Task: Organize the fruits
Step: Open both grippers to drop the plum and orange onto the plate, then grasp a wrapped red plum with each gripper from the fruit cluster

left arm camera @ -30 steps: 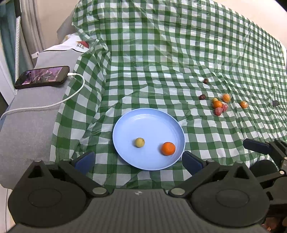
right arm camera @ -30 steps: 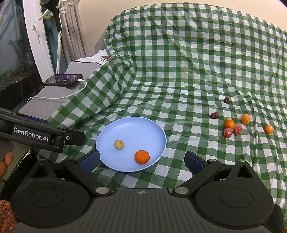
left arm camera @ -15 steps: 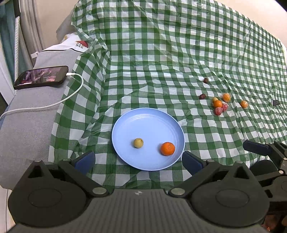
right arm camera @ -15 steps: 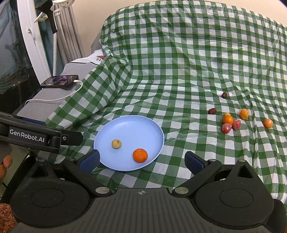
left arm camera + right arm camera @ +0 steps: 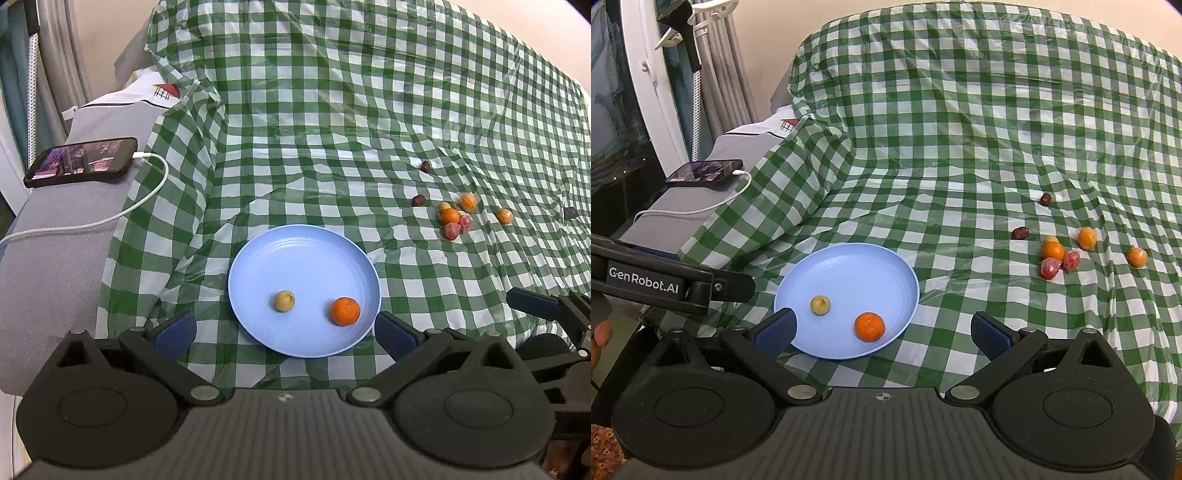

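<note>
A light blue plate (image 5: 303, 254) (image 5: 849, 273) lies on the green checked cloth and holds a small yellow fruit (image 5: 284, 301) (image 5: 820, 305) and an orange (image 5: 345, 311) (image 5: 869, 326). Further right, a loose cluster of orange and red fruits (image 5: 451, 218) (image 5: 1054, 256) and two dark dates (image 5: 418, 200) (image 5: 1020, 233) rest on the cloth. My left gripper (image 5: 285, 332) is open, low in front of the plate's near rim. My right gripper (image 5: 882, 332) is open too, near the plate's right side, holding nothing.
A phone (image 5: 83, 161) on a white charging cable (image 5: 110, 218) lies on a grey cushion (image 5: 55, 240) to the left. The cloth rises into folds at the back. The left gripper's body (image 5: 665, 282) juts in at the left of the right wrist view.
The right gripper has drifted slightly forward and right, so the plate sits further left in its view. The left gripper has barely moved. Both stay open.
</note>
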